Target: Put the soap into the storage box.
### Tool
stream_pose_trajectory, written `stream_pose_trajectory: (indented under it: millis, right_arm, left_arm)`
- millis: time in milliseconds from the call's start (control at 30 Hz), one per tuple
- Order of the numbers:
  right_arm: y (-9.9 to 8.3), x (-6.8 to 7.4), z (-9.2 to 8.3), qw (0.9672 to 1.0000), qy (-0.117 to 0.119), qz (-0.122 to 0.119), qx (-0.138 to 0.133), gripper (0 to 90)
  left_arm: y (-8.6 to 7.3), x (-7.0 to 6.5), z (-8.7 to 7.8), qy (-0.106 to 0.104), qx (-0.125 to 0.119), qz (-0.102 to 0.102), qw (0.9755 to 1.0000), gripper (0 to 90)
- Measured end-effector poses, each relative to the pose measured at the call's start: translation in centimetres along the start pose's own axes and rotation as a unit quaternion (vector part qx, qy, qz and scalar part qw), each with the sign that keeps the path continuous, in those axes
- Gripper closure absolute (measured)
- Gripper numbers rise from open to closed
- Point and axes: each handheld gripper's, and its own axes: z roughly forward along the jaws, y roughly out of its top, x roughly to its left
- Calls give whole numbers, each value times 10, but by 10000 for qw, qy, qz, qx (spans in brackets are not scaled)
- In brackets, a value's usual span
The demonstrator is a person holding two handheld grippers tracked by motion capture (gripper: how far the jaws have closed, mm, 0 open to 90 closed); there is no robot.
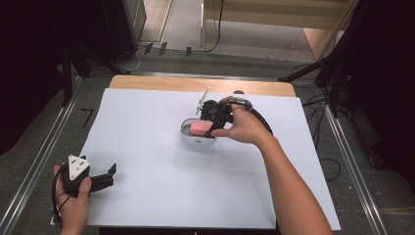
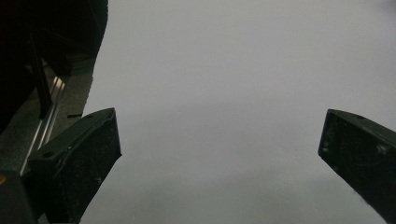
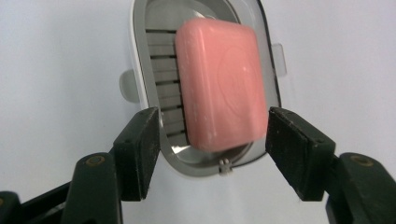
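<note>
Both jaws flank soap (image 3: 218, 84).

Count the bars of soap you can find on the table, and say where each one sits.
1. The pink soap bar lies in the grey slatted soap dish near the middle of the white table, between the open jaws of the right gripper. No others are visible.

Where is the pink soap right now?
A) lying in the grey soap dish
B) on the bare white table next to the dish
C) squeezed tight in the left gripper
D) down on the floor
A: the pink soap lies in the grey soap dish, with the right gripper open on either side of it.
</note>
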Motion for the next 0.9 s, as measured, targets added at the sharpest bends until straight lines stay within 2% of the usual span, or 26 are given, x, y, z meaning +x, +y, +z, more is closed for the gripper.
stream_pose_trajectory:
  millis: [300, 367, 400, 567, 733, 767, 833, 900]
  right_arm:
    - [-28, -5, -14, 9981, -60, 577, -215, 327]
    - [-34, -5, -15, 9969, -106, 765, -132, 295]
    - [-34, -5, -15, 9969, -106, 765, -132, 295]
    - [-50, -6, -20, 9915, -116, 1291, -61, 211]
    - [-59, -6, -22, 9885, -135, 1506, -71, 134]
    - [-64, -5, -23, 9866, -184, 1622, -75, 119]
    - [-66, -5, -23, 9862, -227, 1638, -90, 84]
    - [-72, -5, -23, 9828, -282, 1822, -74, 42]
  left_arm:
    - [0, 0, 0, 2, 3, 24, 10000, 0]
    - [0, 0, 0, 4, 2, 29, 10000, 0]
    - [0, 0, 0, 4, 2, 29, 10000, 0]
    - [0, -1, 0, 12, 3, 30, 10000, 0]
    - [0, -1, 0, 12, 4, 30, 10000, 0]
    - [0, -1, 0, 20, 4, 33, 10000, 0]
    - [0, -1, 0, 20, 5, 33, 10000, 0]
    - [0, -1, 0, 20, 7, 36, 10000, 0]
